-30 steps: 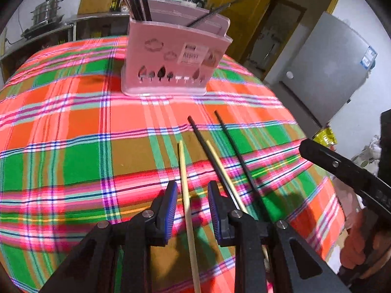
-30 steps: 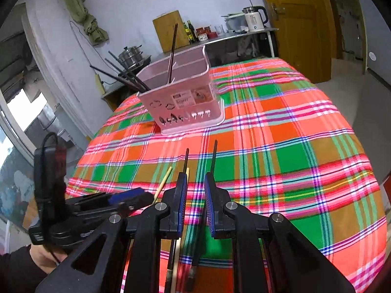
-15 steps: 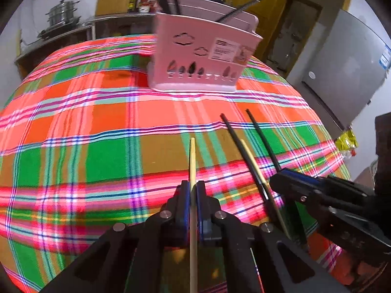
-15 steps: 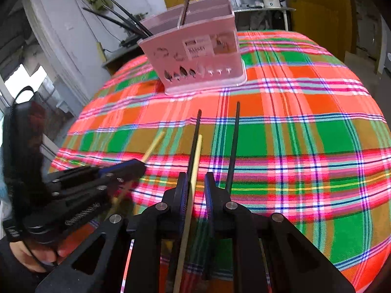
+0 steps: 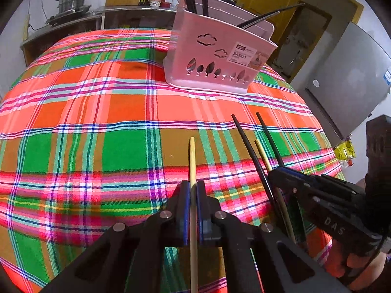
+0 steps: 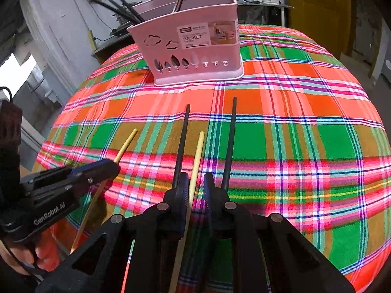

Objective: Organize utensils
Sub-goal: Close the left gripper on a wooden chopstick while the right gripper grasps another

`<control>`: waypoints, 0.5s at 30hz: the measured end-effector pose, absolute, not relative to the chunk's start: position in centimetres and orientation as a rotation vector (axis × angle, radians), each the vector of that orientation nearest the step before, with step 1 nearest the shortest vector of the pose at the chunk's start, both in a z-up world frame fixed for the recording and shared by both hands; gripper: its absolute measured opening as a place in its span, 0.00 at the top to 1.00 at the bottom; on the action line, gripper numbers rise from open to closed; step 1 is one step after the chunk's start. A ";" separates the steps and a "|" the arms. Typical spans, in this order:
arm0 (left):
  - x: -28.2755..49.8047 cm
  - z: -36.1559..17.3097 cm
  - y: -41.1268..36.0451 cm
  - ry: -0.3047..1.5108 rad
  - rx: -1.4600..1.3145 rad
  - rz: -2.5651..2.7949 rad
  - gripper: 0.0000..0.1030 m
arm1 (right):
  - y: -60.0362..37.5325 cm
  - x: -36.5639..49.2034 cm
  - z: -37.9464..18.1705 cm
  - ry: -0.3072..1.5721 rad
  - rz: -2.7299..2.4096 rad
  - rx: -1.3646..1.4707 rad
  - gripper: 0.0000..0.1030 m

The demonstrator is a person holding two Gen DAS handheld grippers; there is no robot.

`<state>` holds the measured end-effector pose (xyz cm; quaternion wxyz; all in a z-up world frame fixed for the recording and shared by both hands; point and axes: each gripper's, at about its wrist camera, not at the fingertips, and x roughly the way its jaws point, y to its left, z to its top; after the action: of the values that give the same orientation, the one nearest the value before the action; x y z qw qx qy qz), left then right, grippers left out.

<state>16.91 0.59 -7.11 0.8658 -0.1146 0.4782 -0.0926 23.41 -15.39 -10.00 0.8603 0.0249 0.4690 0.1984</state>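
Note:
My left gripper (image 5: pixel 192 186) is shut on a pale wooden chopstick (image 5: pixel 192 161) and holds it just over the plaid tablecloth. It also shows in the right wrist view (image 6: pixel 111 168). My right gripper (image 6: pixel 196 179) has its jaws close around a second pale chopstick (image 6: pixel 198 151); a small gap shows on one side. Two black chopsticks (image 6: pixel 182 136) (image 6: pixel 231 134) lie on either side of it. A pink utensil basket (image 5: pixel 215 56) with several black chopsticks stands at the far side of the table.
The round table carries a plaid cloth (image 5: pixel 97 122) and drops off at the near and right edges. A grey fridge (image 5: pixel 347 78) and a yellow door (image 5: pixel 293 12) stand beyond the table. A shelf with pots (image 5: pixel 70 2) is at the back left.
My left gripper closed on the pale chopstick and lifted it slightly. My right gripper moved forward over the second pale chopstick, which now lies between its jaws.

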 end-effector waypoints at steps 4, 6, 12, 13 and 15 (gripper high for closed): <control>17.5 -7.0 0.6 1.012 -0.217 -0.201 0.95 | -15.2 24.4 -10.0 0.999 0.418 0.064 0.87; 18.1 -7.1 0.4 1.025 -0.208 -0.211 0.95 | -15.0 24.8 -9.9 1.004 0.418 0.055 0.87; 20.2 -6.7 -0.1 1.060 -0.178 -0.235 0.93 | -14.4 25.9 -9.9 1.020 0.420 0.047 0.87; 20.5 -6.8 -0.2 1.062 -0.167 -0.238 0.93 | -14.3 26.0 -10.0 1.020 0.421 0.047 0.87; 21.0 -6.7 -0.5 1.065 -0.149 -0.238 0.93 | -14.3 26.3 -10.0 1.025 0.421 0.052 0.87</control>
<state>20.98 -0.48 -6.73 0.8521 -0.0708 0.5062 -0.1131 26.27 -14.31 -9.97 0.8502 0.0246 0.4865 0.1998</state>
